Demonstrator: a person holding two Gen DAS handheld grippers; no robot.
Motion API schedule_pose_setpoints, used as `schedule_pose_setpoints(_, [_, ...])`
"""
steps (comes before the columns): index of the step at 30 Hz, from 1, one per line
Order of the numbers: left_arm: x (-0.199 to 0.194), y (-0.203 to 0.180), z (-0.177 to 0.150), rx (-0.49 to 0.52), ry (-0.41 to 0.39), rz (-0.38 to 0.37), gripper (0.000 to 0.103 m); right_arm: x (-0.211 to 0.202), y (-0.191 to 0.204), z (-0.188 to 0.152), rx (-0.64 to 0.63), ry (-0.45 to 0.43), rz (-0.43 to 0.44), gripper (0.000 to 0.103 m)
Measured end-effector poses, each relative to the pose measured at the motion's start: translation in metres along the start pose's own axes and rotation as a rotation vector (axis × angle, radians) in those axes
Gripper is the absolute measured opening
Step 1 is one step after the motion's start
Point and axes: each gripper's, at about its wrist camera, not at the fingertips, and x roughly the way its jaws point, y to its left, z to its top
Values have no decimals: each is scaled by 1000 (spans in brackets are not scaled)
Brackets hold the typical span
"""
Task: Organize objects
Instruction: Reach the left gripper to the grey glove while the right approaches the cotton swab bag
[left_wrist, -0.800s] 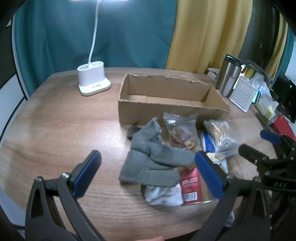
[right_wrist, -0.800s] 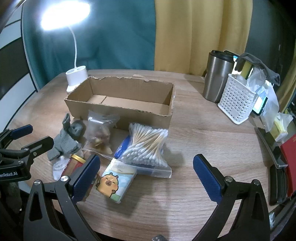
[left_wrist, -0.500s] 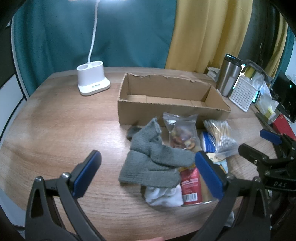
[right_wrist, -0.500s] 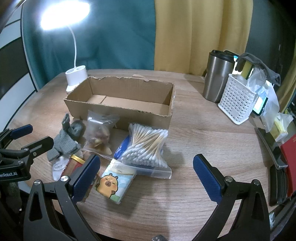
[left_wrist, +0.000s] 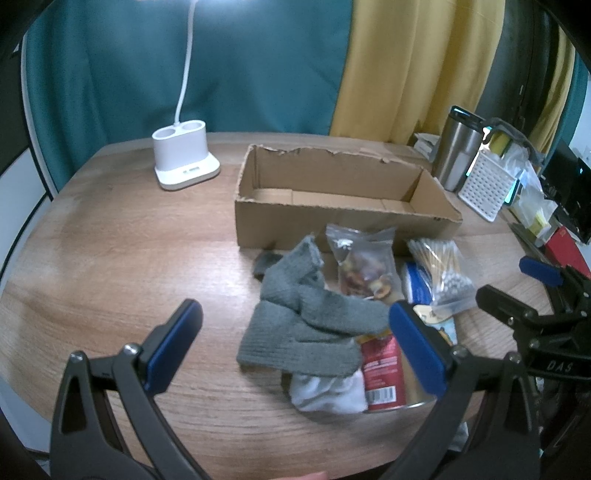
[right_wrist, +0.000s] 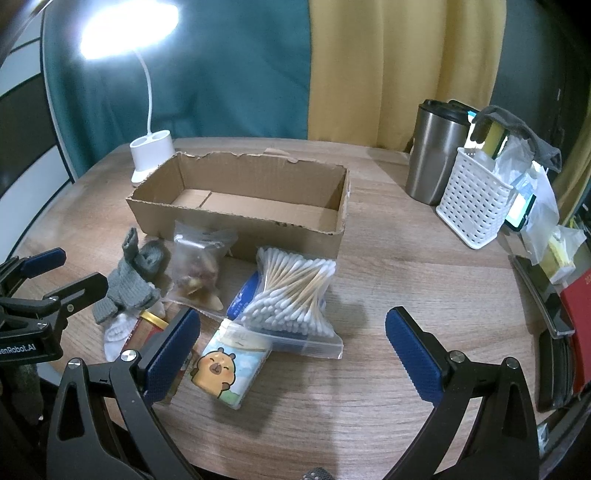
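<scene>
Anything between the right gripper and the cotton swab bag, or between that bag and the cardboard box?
Nothing visible. The right gripper is open just short of the cotton swab bag; the cardboard box sits directly behind it.

A white desk lamp base (left_wrist: 184, 162) with two round wells is seen at the far left of the wooden table (left_wrist: 110, 251), its thin neck rising to a lit head (right_wrist: 129, 29). A teal curtain (left_wrist: 184, 62) and a yellow curtain (left_wrist: 417, 66) are hung behind the table. At the far right, a steel tumbler (right_wrist: 434, 155) with a dark lid is stood just beside a white perforated basket (right_wrist: 472, 199), which is stuffed with plastic bags and a yellow item. A red book (right_wrist: 578, 325) is laid at the right edge.
</scene>
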Motion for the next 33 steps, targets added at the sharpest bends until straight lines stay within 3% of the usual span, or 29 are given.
schedule_pose_setpoints(20, [16, 4, -1, 0, 25, 5, 102, 14, -4, 1, 15, 20, 5, 102])
schedule_pose_setpoints(29, [39, 5, -2, 0, 148, 13, 102, 33, -11, 4, 43, 53, 36, 102])
schedule_pose_setpoints(33, [49, 10, -2, -4, 142, 2, 101, 44, -16, 7, 60, 74, 51, 102])
